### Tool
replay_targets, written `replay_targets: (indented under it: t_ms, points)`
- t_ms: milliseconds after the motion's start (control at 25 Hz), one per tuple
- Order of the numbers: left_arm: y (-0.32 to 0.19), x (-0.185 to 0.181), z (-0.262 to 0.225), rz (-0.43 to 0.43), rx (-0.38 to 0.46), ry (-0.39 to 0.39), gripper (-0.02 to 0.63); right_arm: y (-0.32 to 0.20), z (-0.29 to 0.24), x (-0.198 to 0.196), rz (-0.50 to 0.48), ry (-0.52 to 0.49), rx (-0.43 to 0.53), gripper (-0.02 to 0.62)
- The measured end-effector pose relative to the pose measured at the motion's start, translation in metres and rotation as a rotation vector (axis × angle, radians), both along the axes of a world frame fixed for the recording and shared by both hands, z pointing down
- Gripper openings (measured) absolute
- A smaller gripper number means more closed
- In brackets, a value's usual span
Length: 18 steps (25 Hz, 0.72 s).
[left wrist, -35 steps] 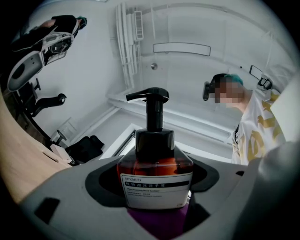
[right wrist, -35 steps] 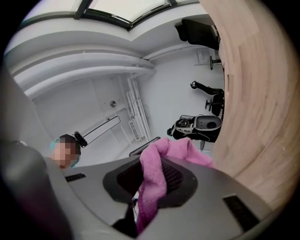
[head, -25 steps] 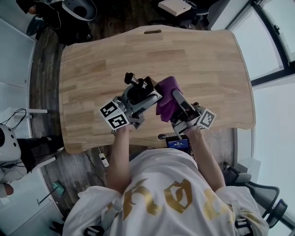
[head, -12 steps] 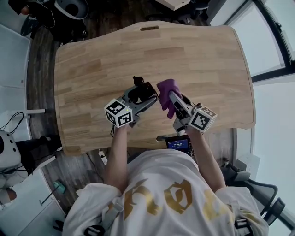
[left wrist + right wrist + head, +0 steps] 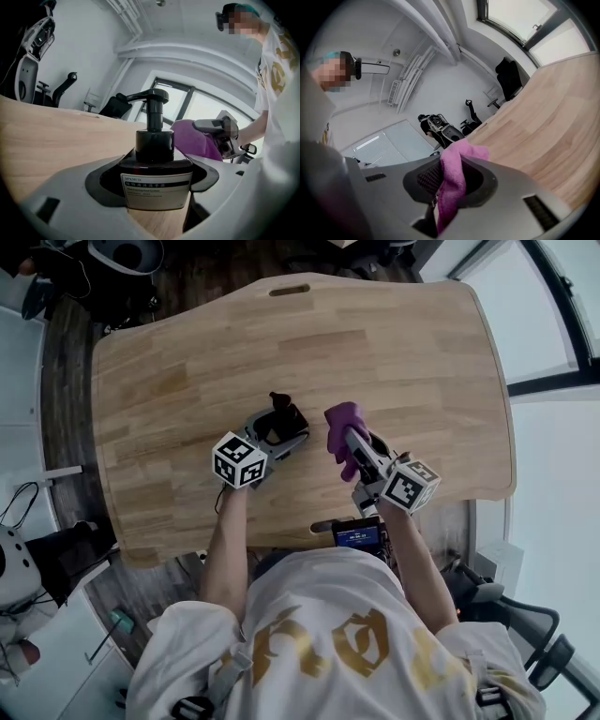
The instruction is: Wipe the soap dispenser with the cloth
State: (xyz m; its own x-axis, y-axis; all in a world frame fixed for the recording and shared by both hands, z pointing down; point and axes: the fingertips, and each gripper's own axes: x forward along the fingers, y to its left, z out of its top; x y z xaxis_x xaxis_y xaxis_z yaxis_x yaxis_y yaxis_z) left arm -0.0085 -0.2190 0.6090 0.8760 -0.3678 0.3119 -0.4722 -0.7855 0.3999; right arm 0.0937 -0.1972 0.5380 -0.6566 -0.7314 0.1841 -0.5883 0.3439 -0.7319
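Head view: one dispenser (image 5: 281, 414) stands upright mid-surface (image 5: 178, 371), gripped by the left claw (image 5: 278, 430), and the one purple cloth (image 5: 343, 420) hangs just beside it in the right claw (image 5: 352, 448). Left gripper view: both jaws clamp the dispenser's body, with the cloth behind at its right. Right gripper view: the jaws pinch the cloth, with wood beyond.

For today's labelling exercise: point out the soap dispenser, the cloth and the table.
dispenser (image 5: 157, 190): left gripper view, on its label.
cloth (image 5: 452, 178): right gripper view, on the pinched fold.
table (image 5: 403, 352): head view, bare wood.
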Motion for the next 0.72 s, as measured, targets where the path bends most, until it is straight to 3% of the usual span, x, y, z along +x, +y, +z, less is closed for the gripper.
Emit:
replay_targets:
  t_ms: [160, 320, 560, 720]
  points:
    - [-0.005, 0.011, 0.016, 0.08, 0.025, -0.08, 0.353, -0.008, 0.01, 0.006, 0.009, 0.02, -0.019, 0.061]
    - [-0.001, 0.024, 0.028, 0.184, 0.059, -0.168, 0.353, -0.009, 0.007, 0.007, 0.019, 0.036, 0.032, 0.061]
    - [-0.008, 0.034, 0.031, 0.214, 0.097, -0.138, 0.354, -0.007, 0.008, 0.008, 0.029, 0.047, 0.034, 0.061]
    - [-0.009, 0.037, 0.034, 0.289, 0.127, -0.194, 0.354, -0.005, 0.009, 0.007, 0.02, 0.054, 0.032, 0.061]
